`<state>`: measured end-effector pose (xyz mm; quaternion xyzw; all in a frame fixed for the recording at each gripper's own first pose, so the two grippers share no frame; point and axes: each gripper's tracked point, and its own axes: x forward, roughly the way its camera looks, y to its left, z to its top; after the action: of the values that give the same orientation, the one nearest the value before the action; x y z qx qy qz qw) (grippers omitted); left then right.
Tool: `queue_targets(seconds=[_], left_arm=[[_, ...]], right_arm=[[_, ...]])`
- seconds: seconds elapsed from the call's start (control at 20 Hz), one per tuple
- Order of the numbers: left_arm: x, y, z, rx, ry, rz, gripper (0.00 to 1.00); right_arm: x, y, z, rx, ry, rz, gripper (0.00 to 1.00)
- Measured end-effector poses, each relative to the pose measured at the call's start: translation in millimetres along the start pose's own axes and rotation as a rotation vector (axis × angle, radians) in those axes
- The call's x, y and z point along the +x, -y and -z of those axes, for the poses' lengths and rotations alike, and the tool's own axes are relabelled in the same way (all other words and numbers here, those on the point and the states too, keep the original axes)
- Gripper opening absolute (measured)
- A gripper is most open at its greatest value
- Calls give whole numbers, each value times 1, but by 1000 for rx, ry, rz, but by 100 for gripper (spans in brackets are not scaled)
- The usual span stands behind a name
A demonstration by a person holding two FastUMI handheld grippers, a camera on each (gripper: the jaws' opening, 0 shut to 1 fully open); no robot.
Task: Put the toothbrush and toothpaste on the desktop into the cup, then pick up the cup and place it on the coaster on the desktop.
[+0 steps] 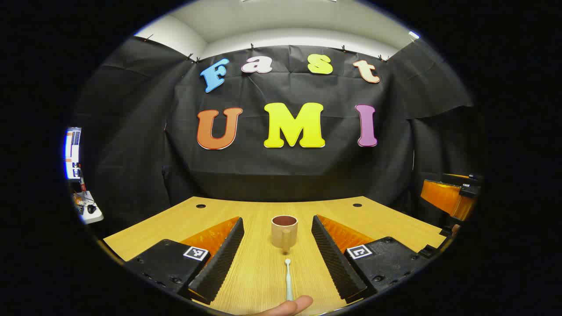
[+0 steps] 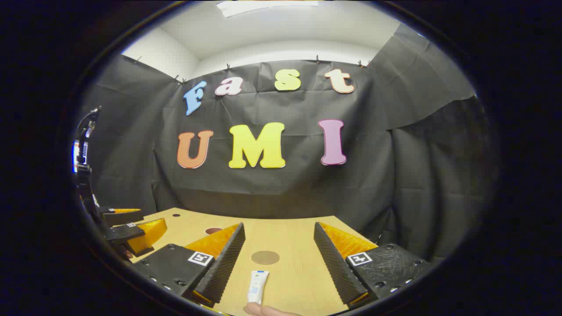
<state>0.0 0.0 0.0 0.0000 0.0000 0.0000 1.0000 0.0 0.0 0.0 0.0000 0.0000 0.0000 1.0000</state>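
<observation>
Left gripper (image 1: 277, 254) spread wide above wooden desktop (image 1: 175, 224), toothbrush (image 1: 288, 281) flat between fingers, cup (image 1: 284, 231) upright beyond its tip, right gripper (image 2: 277, 259) likewise wide open, toothpaste (image 2: 257, 286) lying between fingers, round coaster (image 2: 265, 257) just beyond.

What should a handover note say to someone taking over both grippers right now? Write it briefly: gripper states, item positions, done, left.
Left gripper: open, holding nothing, pointed at the cup, which stands upright on the desktop.
Toothbrush lies flat on the desktop in front of the cup, between the left gripper's fingers.
Right gripper: open, holding nothing. Toothpaste lies flat between its fingers; coaster sits bare just beyond it.
Done: nothing yet.
Left: toothbrush and toothpaste into the cup, then cup onto the coaster.
</observation>
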Motion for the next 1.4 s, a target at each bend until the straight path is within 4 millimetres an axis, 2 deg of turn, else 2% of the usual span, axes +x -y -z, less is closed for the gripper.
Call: queue_targets(seconds=[0.05,0.55,0.7,0.9,1.05,1.15,1.25,1.4], left_arm=[[1,3,2,-10,-3,9,98],[5,-20,13,-29,-34,-46,98],[7,-20,19,-28,-54,-55,98],[14,-15,38,-26,-101,-49,99],[19,-7,75,-38,-199,-26,99],[21,-5,102,-30,-276,-32,99],[25,-3,131,-19,-357,-32,99],[29,-2,171,-38,-489,-38,99]], right_arm=[[-1,1,1,-2,-3,-1,96],[-4,11,0,-37,25,26,96],[-3,12,8,-38,12,20,95],[1,20,18,1,-15,32,95],[1,6,32,27,-49,-31,95],[6,11,48,-8,-76,-26,95],[11,6,68,-42,-117,-30,94],[17,-12,102,-54,-212,-81,95]])
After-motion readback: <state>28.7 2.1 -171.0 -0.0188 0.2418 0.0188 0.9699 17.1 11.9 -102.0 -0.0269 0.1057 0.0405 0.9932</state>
